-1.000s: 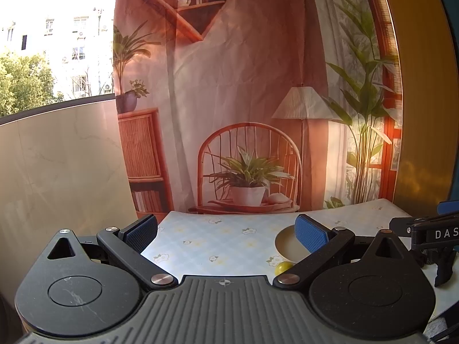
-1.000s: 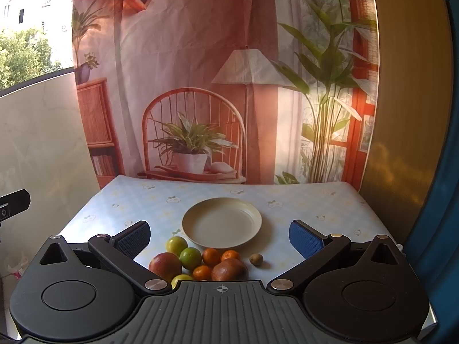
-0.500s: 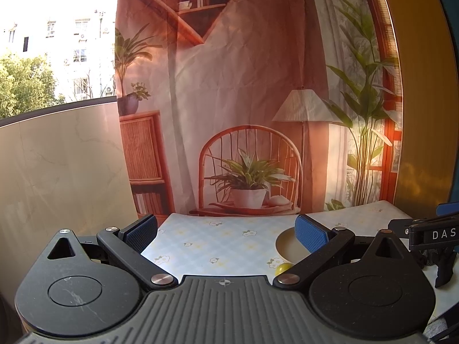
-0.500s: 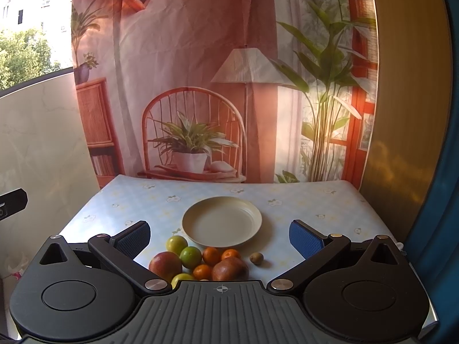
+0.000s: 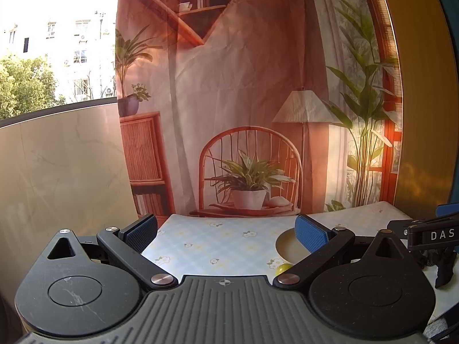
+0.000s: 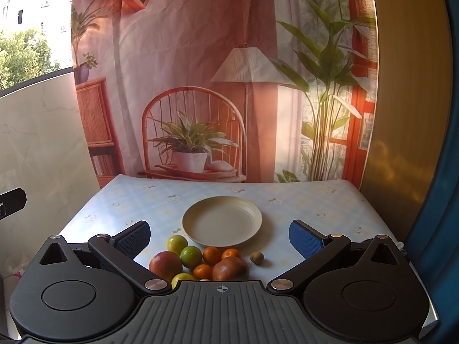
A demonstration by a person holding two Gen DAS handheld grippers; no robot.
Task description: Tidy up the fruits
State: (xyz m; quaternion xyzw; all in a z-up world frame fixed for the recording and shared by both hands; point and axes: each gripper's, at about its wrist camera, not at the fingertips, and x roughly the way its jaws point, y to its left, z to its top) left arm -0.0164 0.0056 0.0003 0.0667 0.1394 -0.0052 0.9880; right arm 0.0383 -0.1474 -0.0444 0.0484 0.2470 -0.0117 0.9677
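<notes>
In the right wrist view an empty cream plate [image 6: 222, 220] sits mid-table. Just in front of it lies a cluster of fruit: a red apple [image 6: 165, 262], green limes [image 6: 190, 256], small oranges [image 6: 211, 255], a brown pear [image 6: 230, 269] and a kiwi [image 6: 256, 257] a little apart. My right gripper [image 6: 219, 238] is open and empty, held above the fruit. My left gripper [image 5: 226, 233] is open and empty over the table's left part; its view shows part of the plate [image 5: 288, 245] and one yellow-green fruit [image 5: 282, 269] behind its right finger.
The table [image 6: 315, 200] has a pale blue flowered cloth. A printed backdrop [image 6: 200, 86] hangs at its far edge, a marble wall [image 5: 57, 172] stands left, a yellow panel [image 6: 401, 114] right. The right gripper's body [image 5: 430, 235] shows at the left view's right edge.
The left wrist view has tilted down very slightly. The right gripper and the fruit have not moved.
</notes>
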